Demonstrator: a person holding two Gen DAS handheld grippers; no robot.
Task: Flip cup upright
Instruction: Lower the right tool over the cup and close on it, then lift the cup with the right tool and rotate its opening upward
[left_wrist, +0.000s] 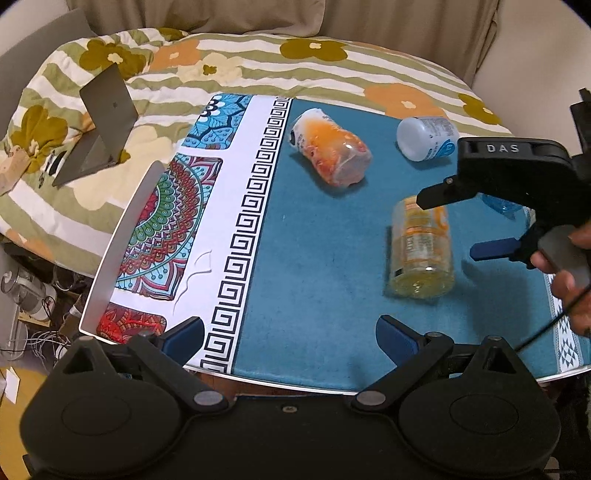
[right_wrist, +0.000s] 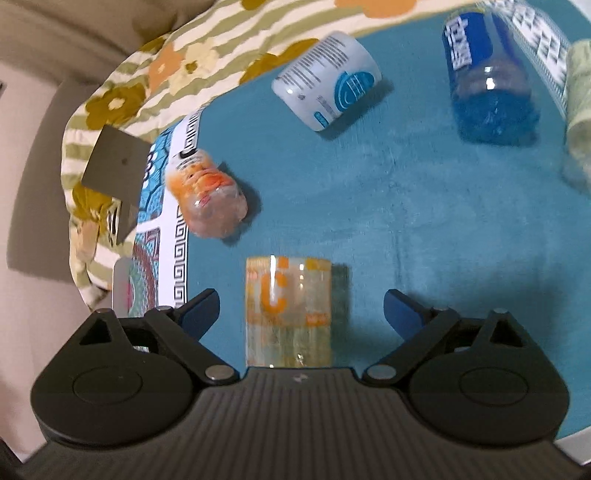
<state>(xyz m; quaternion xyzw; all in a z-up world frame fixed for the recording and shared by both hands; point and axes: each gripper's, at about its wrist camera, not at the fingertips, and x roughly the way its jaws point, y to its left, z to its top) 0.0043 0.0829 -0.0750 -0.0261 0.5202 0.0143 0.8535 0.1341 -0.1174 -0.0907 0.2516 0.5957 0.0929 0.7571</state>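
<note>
The yellow cup lies on its side on the teal worktop, between the spread fingers of the right gripper, not yet gripped. The left gripper waits nearby, fingers apart and holding nothing. Flipping has not begun (three other cups also lie tipped over).

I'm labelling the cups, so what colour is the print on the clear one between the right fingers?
Orange print on the clear cup, with a big orange letter C; right wrist view shows it best.
</note>
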